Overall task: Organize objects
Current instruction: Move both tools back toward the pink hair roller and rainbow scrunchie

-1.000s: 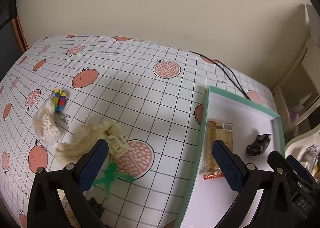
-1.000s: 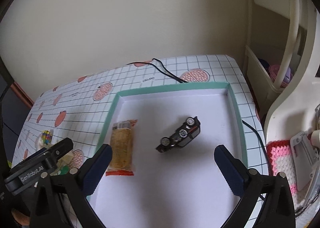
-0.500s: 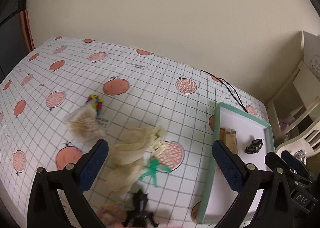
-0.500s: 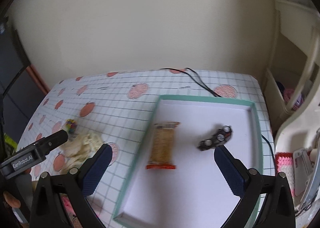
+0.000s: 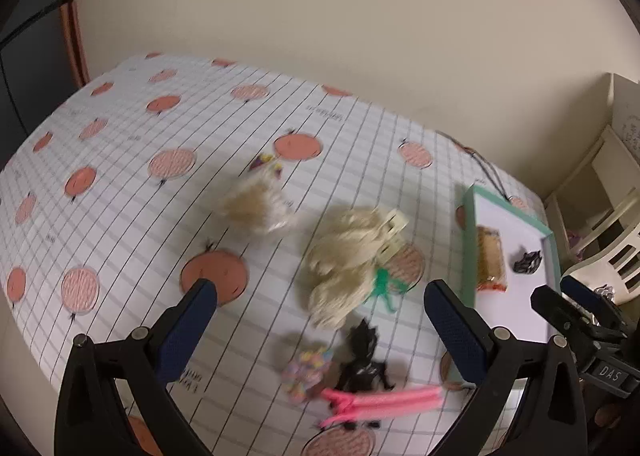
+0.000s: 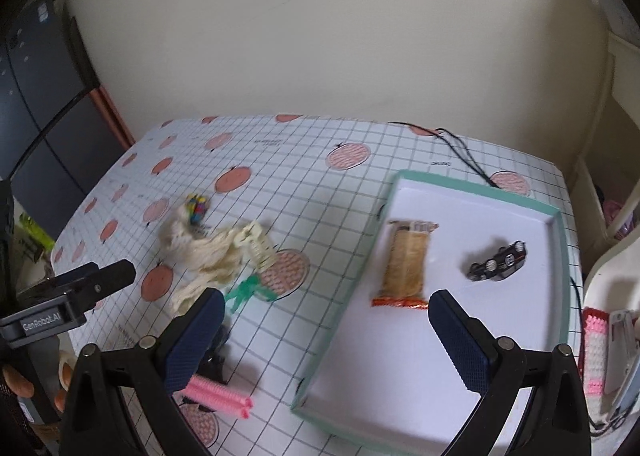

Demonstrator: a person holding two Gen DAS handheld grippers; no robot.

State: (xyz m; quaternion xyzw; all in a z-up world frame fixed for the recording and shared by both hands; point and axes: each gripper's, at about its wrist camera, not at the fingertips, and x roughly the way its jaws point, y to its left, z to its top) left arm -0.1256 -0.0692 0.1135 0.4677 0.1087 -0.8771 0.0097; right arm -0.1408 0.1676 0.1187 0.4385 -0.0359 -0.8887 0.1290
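The left gripper (image 5: 320, 320) hangs above the table with its jaws spread wide and nothing between them; its fingers (image 5: 188, 330) are black arms faced with dark blue, ribbed pads. In its view, at 12 o'clock just past the fingertips lies a pale, stringy yarn bundle (image 5: 344, 264), soft and loosely heaped, with a cream slatted plastic clip (image 5: 394, 234) at its 1 o'clock edge and a thin green figure (image 5: 384, 288) touching its lower side. At 6 o'clock, between the fingers, a glossy black figure (image 5: 362, 360) lies beside a pastel bead cluster (image 5: 306, 370) and a pink ridged stick (image 5: 384, 402); all are blurred. At 11 o'clock, farther out, sits a fuzzy beige bag (image 5: 256, 203).

The right gripper (image 6: 326, 336) is likewise held apart and empty. At 12 o'clock from it is the shallow rectangular tray (image 6: 480, 191), mint-rimmed with a smooth white floor. Inside lie a flat orange-brown snack bar wrapper (image 6: 406, 264) and, at 1 o'clock, a small black toy car (image 6: 498, 266), well apart from each other. The tablecloth (image 6: 320, 191) is a white grid printed with round orange fruit.
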